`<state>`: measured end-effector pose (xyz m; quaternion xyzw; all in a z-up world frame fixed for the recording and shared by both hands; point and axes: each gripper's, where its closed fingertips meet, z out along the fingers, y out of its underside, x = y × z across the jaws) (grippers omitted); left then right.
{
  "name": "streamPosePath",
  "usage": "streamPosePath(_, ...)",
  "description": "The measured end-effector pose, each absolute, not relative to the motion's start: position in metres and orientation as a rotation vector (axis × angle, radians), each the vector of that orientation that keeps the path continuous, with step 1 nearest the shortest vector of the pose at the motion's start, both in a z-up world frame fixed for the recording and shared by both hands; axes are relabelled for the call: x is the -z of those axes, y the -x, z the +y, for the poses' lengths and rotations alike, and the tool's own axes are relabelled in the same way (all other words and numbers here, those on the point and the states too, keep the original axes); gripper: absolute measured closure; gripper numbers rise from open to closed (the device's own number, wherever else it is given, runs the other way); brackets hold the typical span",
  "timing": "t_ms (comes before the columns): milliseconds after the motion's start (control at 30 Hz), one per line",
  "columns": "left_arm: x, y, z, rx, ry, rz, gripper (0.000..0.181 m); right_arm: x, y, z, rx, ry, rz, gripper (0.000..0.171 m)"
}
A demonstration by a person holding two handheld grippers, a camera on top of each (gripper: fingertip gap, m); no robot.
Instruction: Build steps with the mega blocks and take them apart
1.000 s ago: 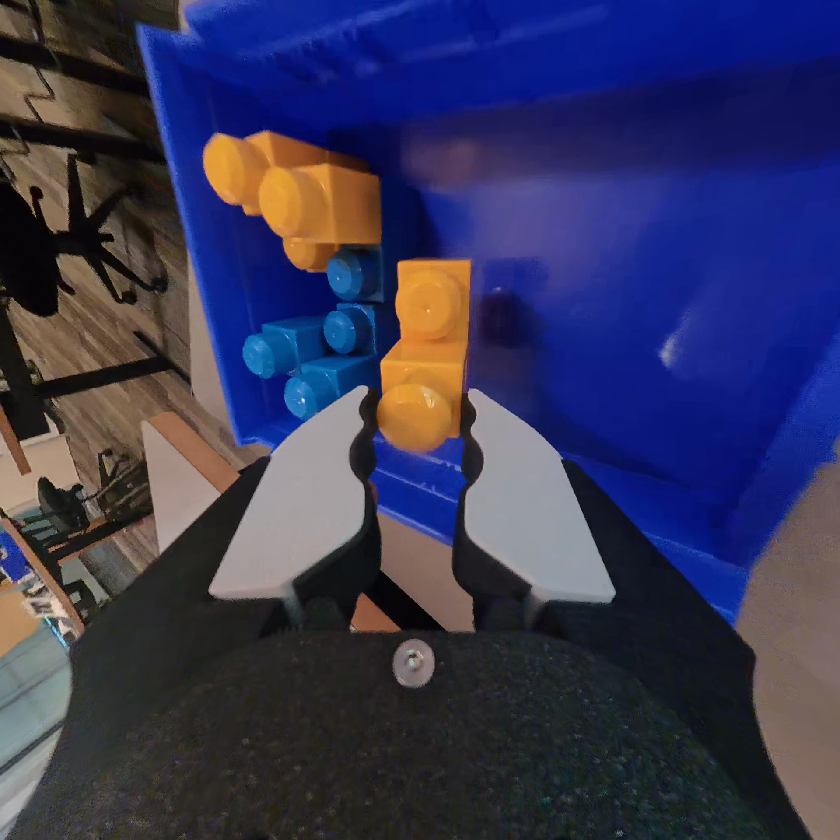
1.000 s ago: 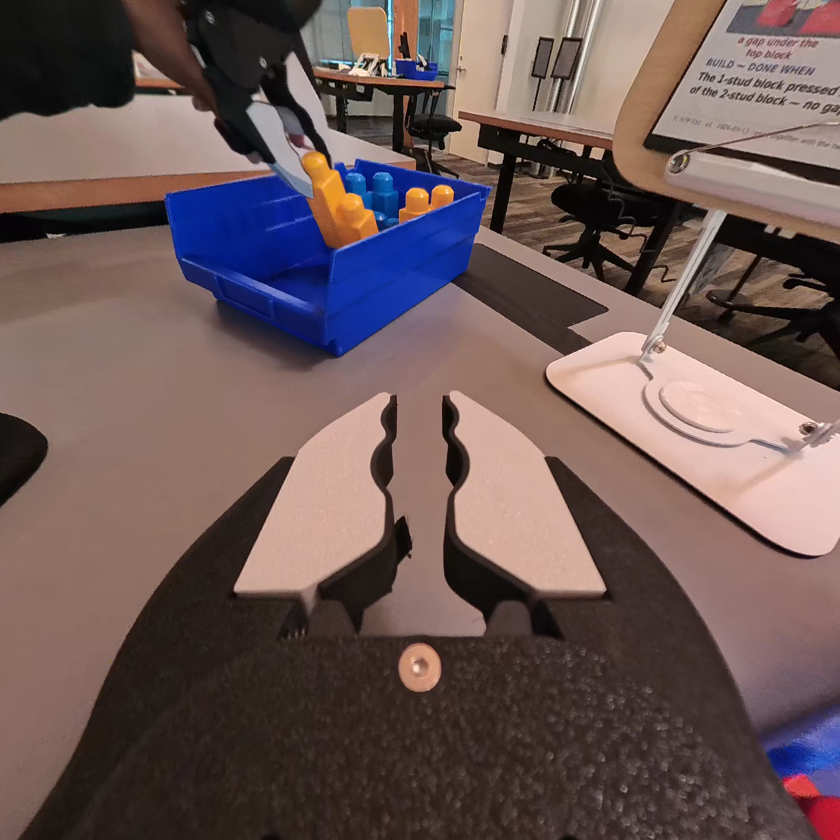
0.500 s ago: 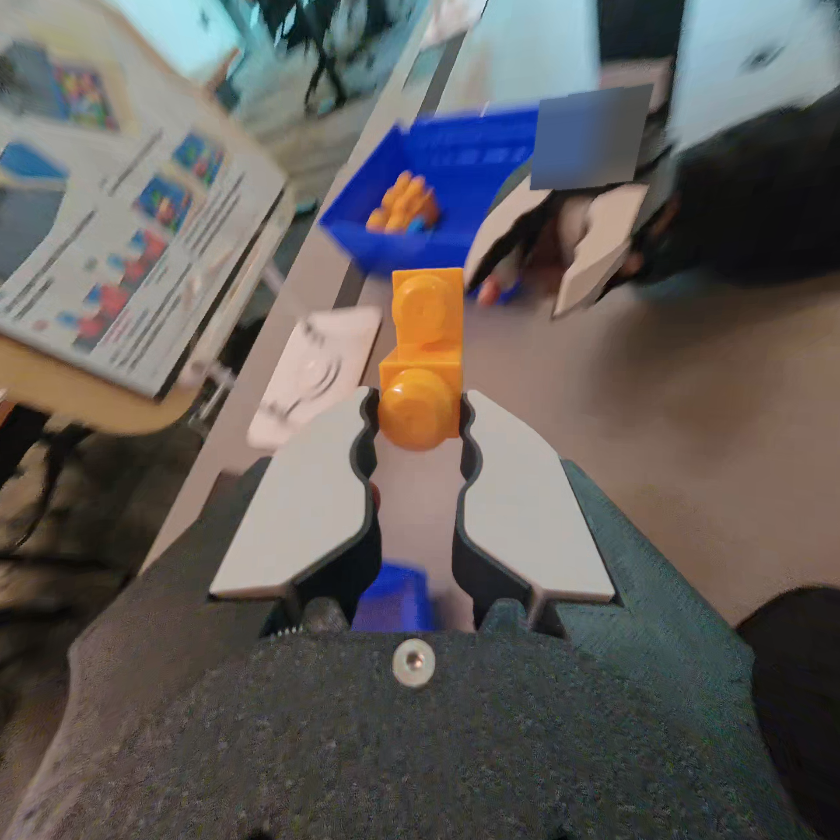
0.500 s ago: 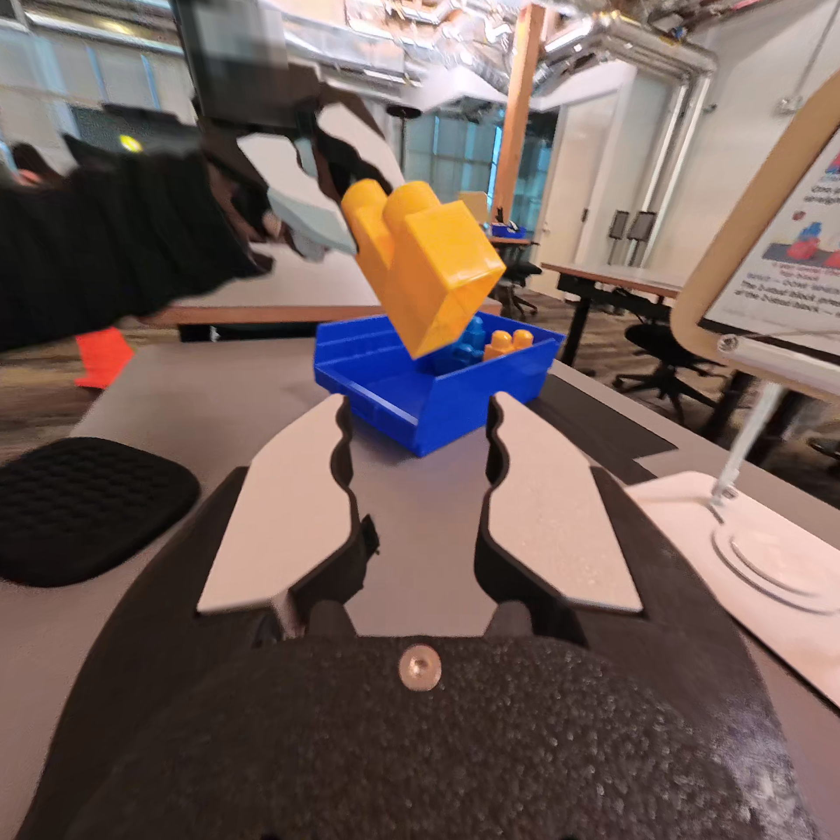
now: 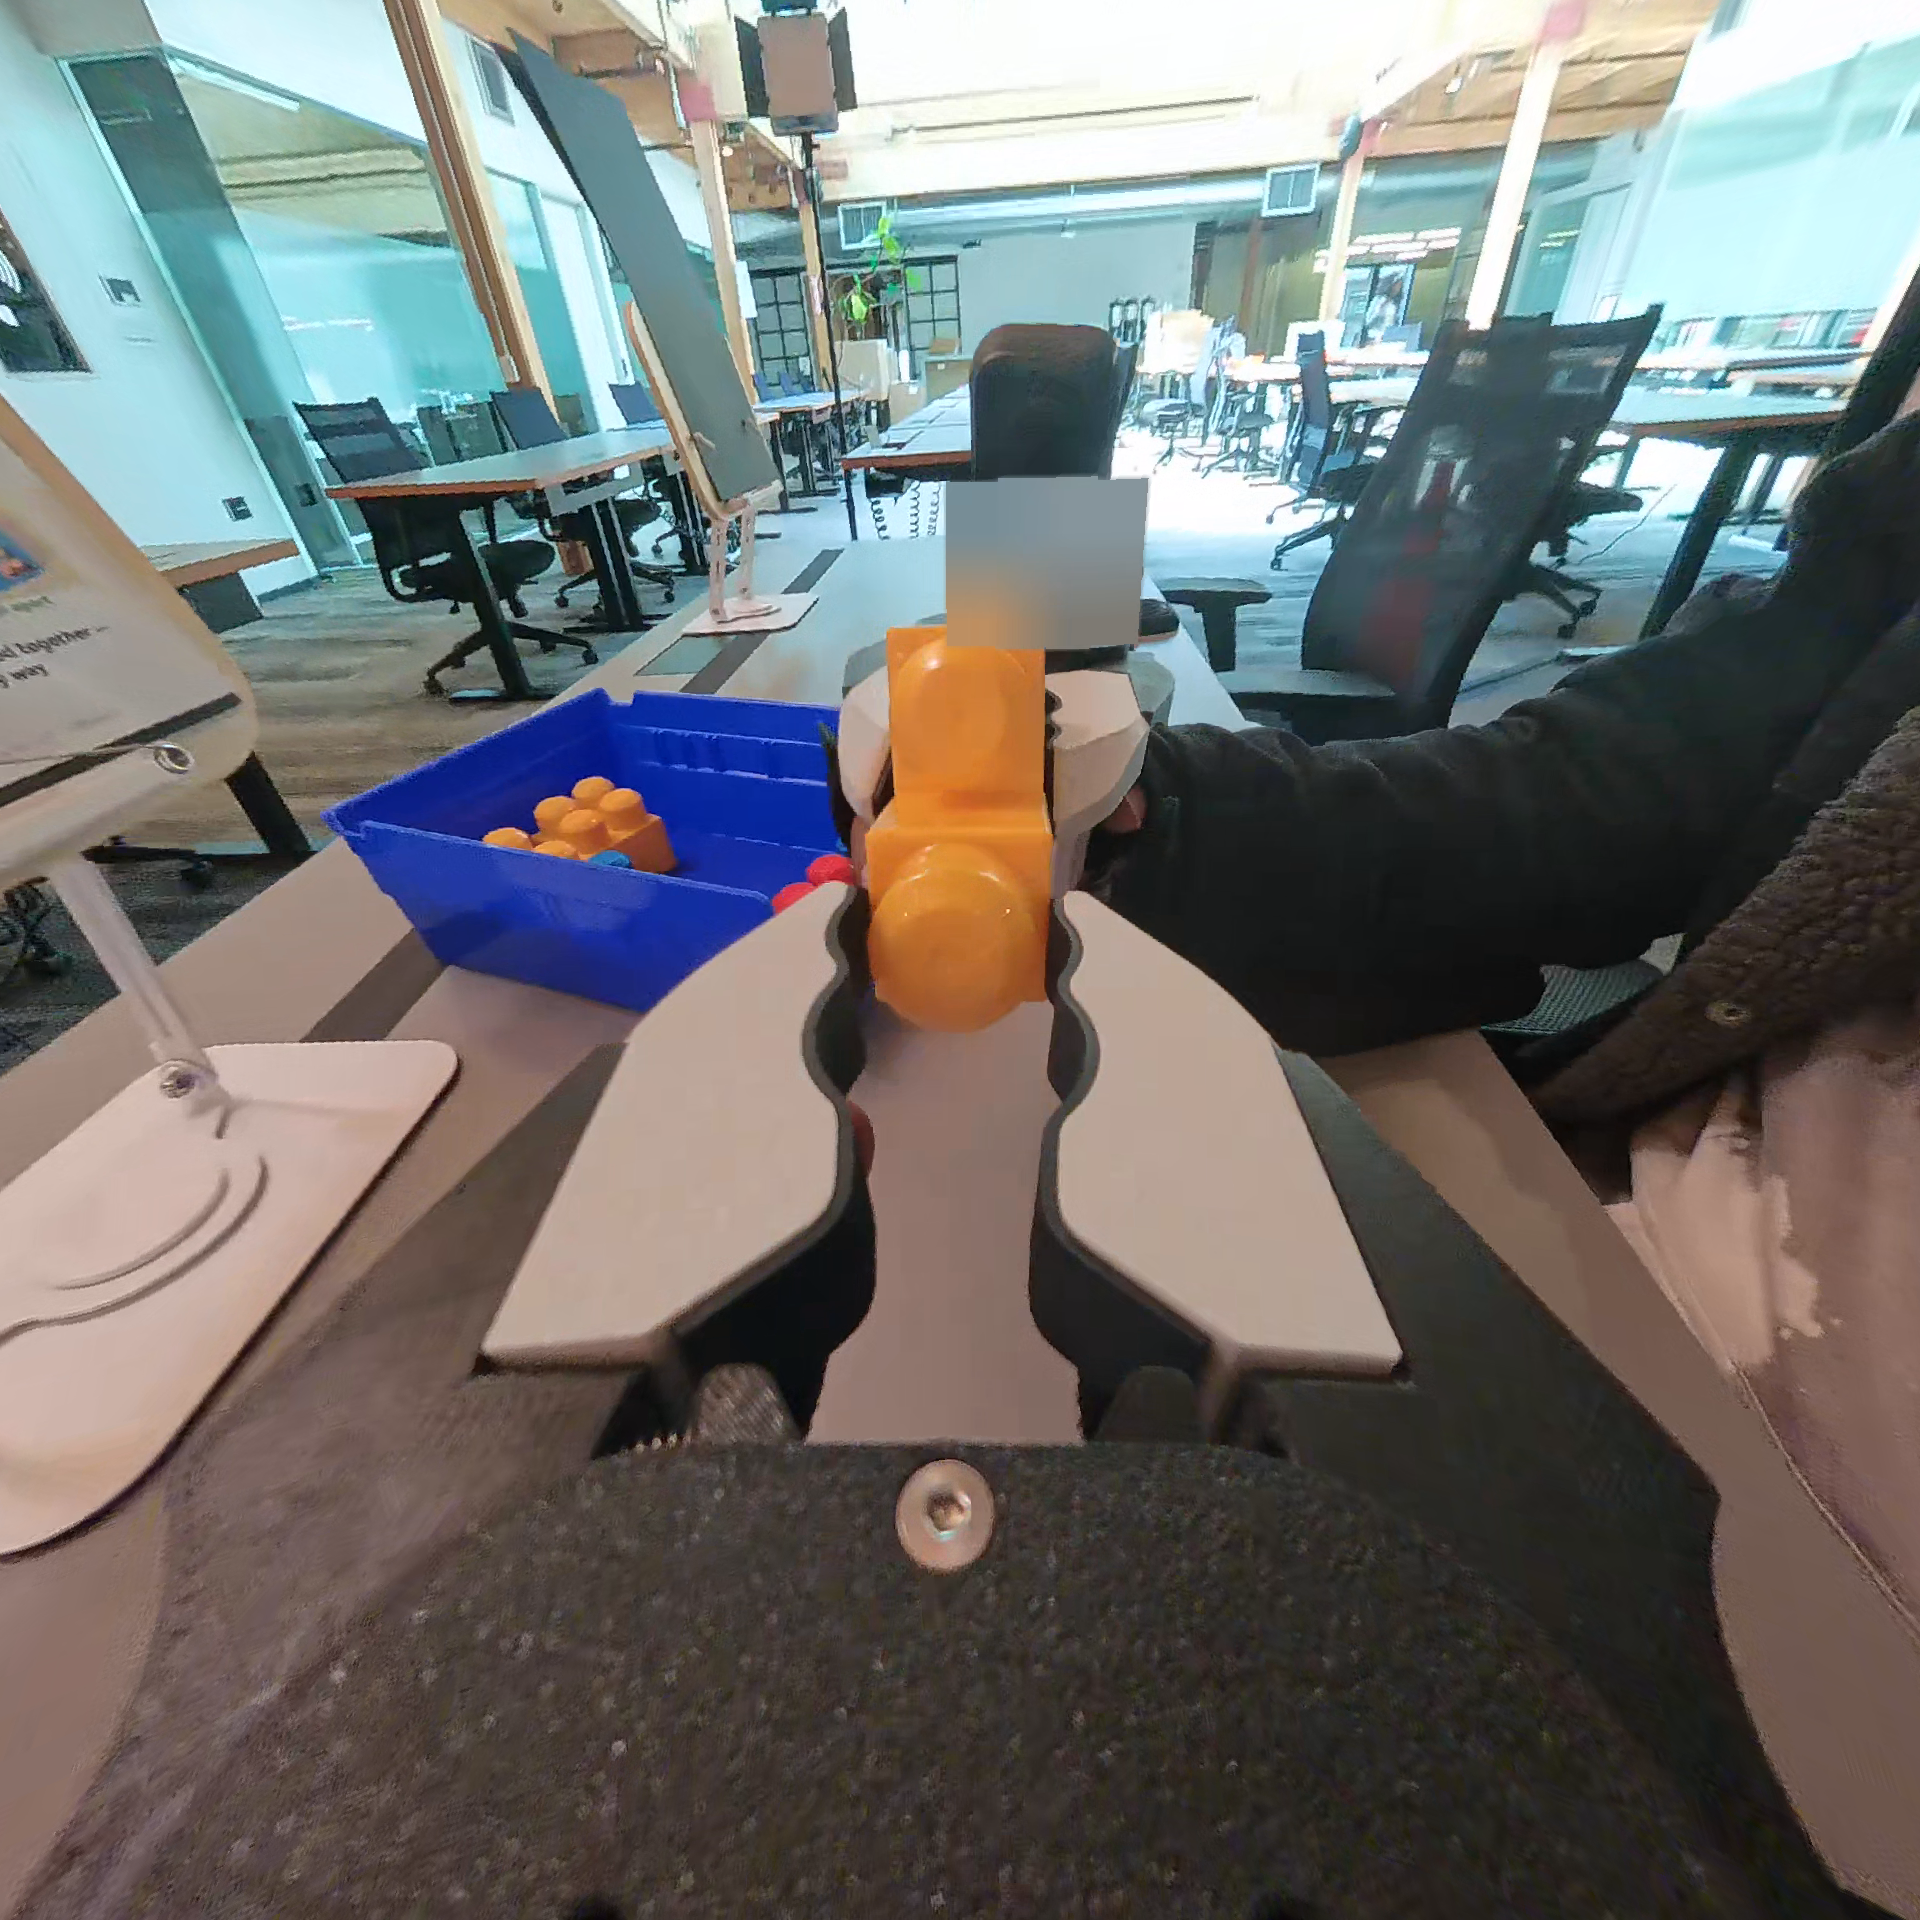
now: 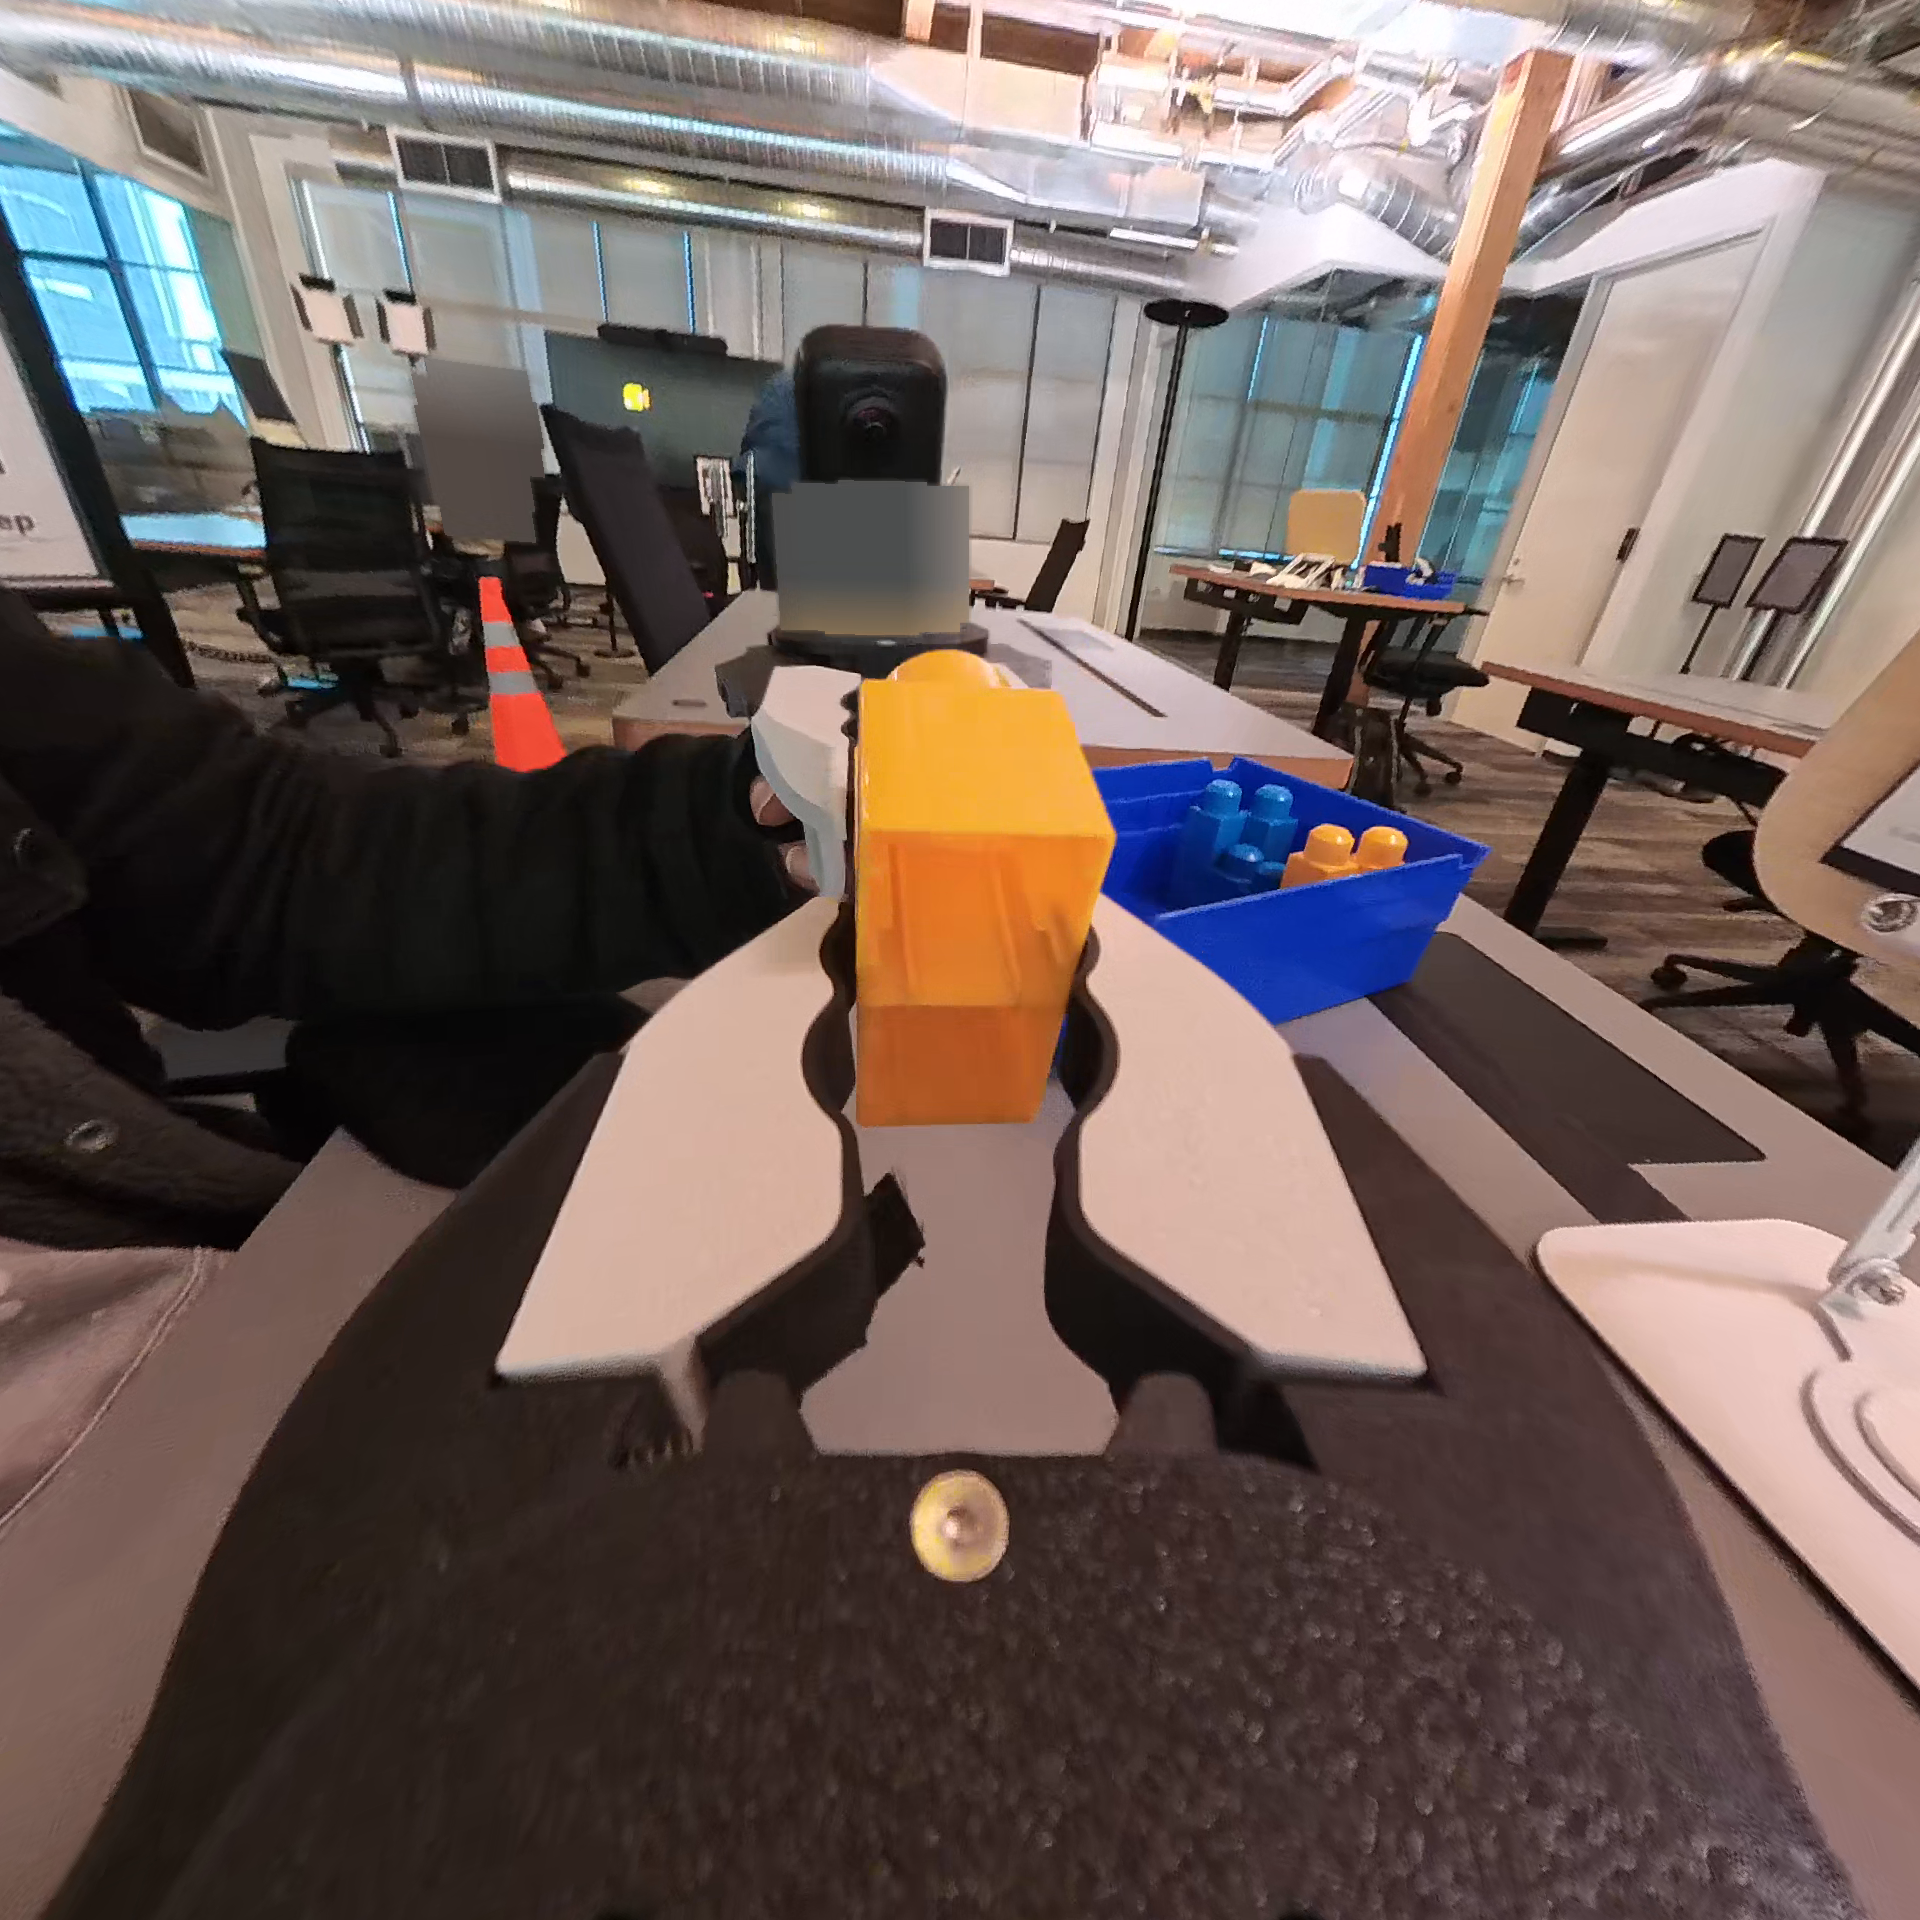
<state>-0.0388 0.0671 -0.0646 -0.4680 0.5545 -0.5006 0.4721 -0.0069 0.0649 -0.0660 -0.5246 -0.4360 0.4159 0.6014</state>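
Orange two-stud mega block (image 5: 961, 821): held aloft over the table, near the blue bin (image 5: 582, 914). Left gripper (image 5: 951, 956) clamped on its near end; right gripper (image 6: 961, 987) closed around the opposite end, likely a handover.

Printed matter around the workbench, seen from both wrist views

A clipped instruction sheet (image 5: 73, 644) on a white-footed stand at the left wrist view's left edge carries small pictures and lines of print, cut off by the frame. In the right wrist view, another printed sheet (image 6: 1886, 821) shows at the right edge, a white sign (image 6: 26, 488) with dark letters at the left edge, and a small lit yellow sign (image 6: 636, 396) on the dark back wall.
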Motion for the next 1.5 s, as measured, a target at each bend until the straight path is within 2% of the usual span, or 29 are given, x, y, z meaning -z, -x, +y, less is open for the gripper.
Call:
streamPosePath(233,0.064,0.065,0.083,1.235,1.167,1.28,0.149,0.058,-0.033,0.071,-0.972,1.219,-0.958,0.134)
streamPosePath(633,0.193,0.097,0.109,0.395,1.791,2.014,0.149,0.072,-0.046,0.095,-0.955,1.289,-0.846,0.134)
streamPosePath(933,0.233,0.102,0.119,0.194,1.87,2.177,0.148,0.079,-0.043,0.1,-0.967,1.316,-0.835,0.134)
streamPosePath(1133,0.206,0.086,0.117,0.4,1.806,1.986,0.13,0.079,-0.037,0.097,-1.016,1.301,-0.827,0.134)
streamPosePath(1333,0.12,0.035,0.102,0.937,1.478,1.428,0.132,0.066,-0.024,0.088,-1.14,1.216,-0.769,0.134)
streamPosePath(1500,0.096,0.004,0.079,1.196,1.331,1.173,0.131,0.057,-0.013,0.084,-1.231,1.142,-0.682,0.134)
